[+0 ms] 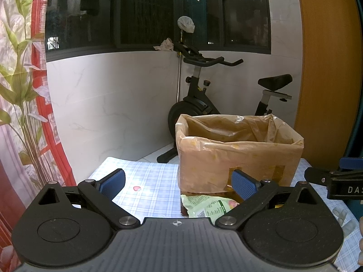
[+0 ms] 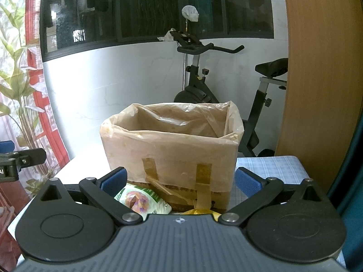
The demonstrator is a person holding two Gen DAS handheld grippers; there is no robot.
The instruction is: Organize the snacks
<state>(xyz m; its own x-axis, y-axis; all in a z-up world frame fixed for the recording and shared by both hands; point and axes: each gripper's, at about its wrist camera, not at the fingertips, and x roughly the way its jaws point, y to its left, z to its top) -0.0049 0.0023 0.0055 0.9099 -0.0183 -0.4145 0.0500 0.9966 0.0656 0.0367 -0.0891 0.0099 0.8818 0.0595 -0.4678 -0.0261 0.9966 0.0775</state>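
Note:
A cardboard box [image 1: 238, 158] lined with a clear plastic bag stands on the checked tablecloth; it also shows in the right wrist view [image 2: 170, 154]. A light green snack packet [image 1: 208, 206] lies in front of the box, low between my left fingers; in the right wrist view the green packet [image 2: 140, 200] lies near my left finger. A yellow packet [image 2: 202, 212] peeks out just above the right gripper body. My left gripper [image 1: 179, 182] is open and empty. My right gripper [image 2: 181, 182] is open and empty, facing the box front.
A small pink item [image 1: 136, 188] lies on the tablecloth [image 1: 145, 174] left of the box. An exercise bike [image 1: 204, 95] stands behind the table by the white wall. A wooden panel [image 1: 326, 68] rises at the right, a curtain [image 1: 22, 90] at the left.

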